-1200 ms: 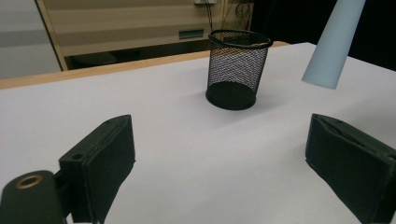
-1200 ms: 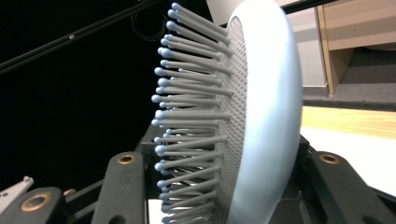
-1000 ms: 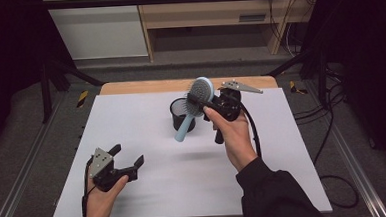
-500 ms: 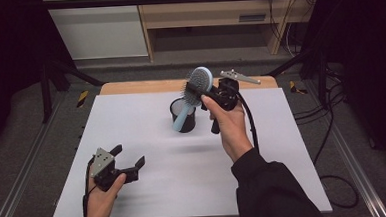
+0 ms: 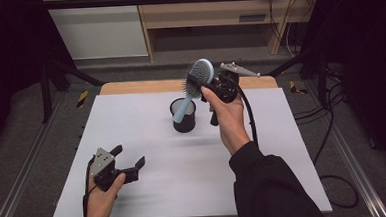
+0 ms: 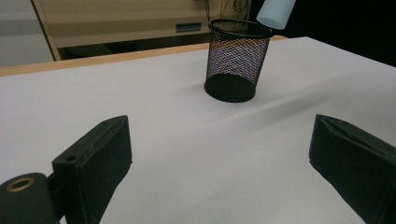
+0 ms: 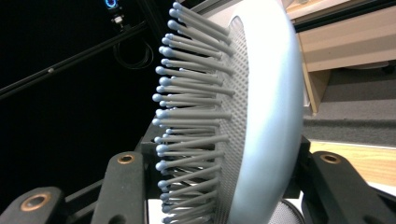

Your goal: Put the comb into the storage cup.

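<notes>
Hairbrush (image 5: pixel 198 77) held above the mesh cup (image 5: pixel 184 116).

The right gripper (image 5: pixel 219 85) clamps the brush head, handle slanting down toward seven o'clock over the cup. Left gripper (image 5: pixel 125 164) rests at the table's (image 5: pixel 263 150) seven o'clock, jaws spread wide, empty.

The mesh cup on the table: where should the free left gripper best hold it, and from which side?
Probably the rim of the mesh cup, from above on its near-left side. It stands upright with an open top, so one jaw can go inside. The hairbrush handle hangs over the far-right side. The left gripper is open.
</notes>
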`<state>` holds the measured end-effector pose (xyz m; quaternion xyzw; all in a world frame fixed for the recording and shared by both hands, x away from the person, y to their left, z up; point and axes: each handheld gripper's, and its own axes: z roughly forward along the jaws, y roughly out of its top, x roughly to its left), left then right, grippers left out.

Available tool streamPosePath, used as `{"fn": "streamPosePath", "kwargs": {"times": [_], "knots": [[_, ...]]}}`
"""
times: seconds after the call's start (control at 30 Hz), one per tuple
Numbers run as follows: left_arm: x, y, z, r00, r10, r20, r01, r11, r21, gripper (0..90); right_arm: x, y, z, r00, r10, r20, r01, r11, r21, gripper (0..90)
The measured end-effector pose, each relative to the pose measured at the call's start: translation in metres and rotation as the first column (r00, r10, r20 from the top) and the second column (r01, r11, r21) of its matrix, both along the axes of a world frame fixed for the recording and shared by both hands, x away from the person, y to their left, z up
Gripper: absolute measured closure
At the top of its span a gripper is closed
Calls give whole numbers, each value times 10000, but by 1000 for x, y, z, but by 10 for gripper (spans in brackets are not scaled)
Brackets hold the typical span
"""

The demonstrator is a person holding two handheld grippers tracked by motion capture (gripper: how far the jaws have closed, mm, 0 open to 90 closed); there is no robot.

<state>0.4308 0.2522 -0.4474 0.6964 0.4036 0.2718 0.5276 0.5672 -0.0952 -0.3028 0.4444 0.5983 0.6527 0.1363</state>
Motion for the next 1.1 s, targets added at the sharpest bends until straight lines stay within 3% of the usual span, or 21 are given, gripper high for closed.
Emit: {"fn": "streamPosePath", "kwargs": {"times": [0.33,1.1], "knots": [[0,0,0,10000,-20,31,20,10000,-42,59,11,0,5,9996,-276,116,277,9996,-30,502],[0,0,0,10000,-78,37,78,10000,-24,56,24,-4,-2,9975,-695,99,697,9973,-246,501]]}}
